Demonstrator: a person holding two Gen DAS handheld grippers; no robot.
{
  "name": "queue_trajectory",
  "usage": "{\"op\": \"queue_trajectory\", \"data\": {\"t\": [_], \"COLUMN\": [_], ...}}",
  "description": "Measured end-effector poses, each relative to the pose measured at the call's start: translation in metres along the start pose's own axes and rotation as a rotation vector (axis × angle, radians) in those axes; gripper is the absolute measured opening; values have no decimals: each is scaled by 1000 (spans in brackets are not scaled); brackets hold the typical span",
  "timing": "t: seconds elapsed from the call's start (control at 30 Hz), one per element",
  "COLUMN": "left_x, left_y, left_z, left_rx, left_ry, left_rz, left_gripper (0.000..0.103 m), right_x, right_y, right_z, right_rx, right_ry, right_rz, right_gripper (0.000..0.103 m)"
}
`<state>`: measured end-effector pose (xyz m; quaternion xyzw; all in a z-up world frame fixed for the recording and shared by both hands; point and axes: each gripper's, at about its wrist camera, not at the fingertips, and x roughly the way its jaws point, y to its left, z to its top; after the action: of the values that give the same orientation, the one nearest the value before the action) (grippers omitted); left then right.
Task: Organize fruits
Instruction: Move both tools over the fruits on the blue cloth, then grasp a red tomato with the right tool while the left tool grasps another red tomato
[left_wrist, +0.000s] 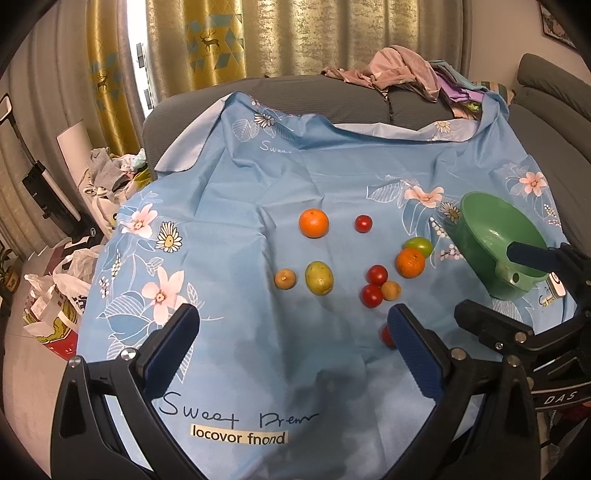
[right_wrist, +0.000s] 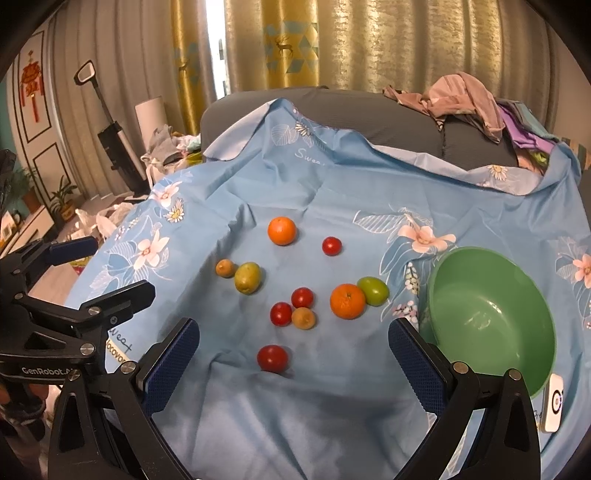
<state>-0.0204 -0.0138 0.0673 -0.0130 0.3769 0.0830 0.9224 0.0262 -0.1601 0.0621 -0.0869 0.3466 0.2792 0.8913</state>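
**Hovering over scattered fruit, both tools empty**

Hovering above the blue cloth (right_wrist: 332, 184), the left hand-held gripper (left_wrist: 293, 334) has its jaws spread wide and holds nothing. The right hand-held gripper (right_wrist: 293, 347) is spread just as wide, also empty and touching nothing.

The fruit lies loose on the cloth: a far orange (right_wrist: 282, 230), a near orange (right_wrist: 347, 301) touching a green fruit (right_wrist: 373, 291), a yellow-green fruit (right_wrist: 248, 277) beside a small brown one (right_wrist: 225, 268), and a cluster of two tomatoes (right_wrist: 291, 305) with another brown fruit (right_wrist: 303, 318). One tomato (right_wrist: 331, 246) sits alone farther back; another (right_wrist: 272, 358) lies nearest the right gripper. The green bowl (right_wrist: 491, 314) stands empty to the right of the fruit.

In the left wrist view the nearest tomato (left_wrist: 386, 335) is mostly hidden behind a gripper pad, and the right gripper covers part of the bowl's rim. A small white device (right_wrist: 553, 402) lies by the bowl; what it is cannot be made out.

The cloth reads "Sweet", a second word that is hard to make out, and "locovor fnond". The grippers show "GenRobot.A…" and "DAS".
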Motion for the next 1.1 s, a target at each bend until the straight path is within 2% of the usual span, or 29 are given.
{"op": "queue_trajectory", "data": {"t": [0.67, 1.1], "left_x": [15, 39], "left_y": [-1, 13], "left_z": [1, -7], "left_rx": [-3, -57], "left_ry": [26, 99], "left_rz": [-21, -80], "left_gripper": [102, 102], "right_x": [13, 28], "right_y": [-7, -18], "right_z": [-1, -5], "right_rx": [12, 28], "right_ry": [25, 69], "right_rz": [0, 1], "right_gripper": [103, 103]}}
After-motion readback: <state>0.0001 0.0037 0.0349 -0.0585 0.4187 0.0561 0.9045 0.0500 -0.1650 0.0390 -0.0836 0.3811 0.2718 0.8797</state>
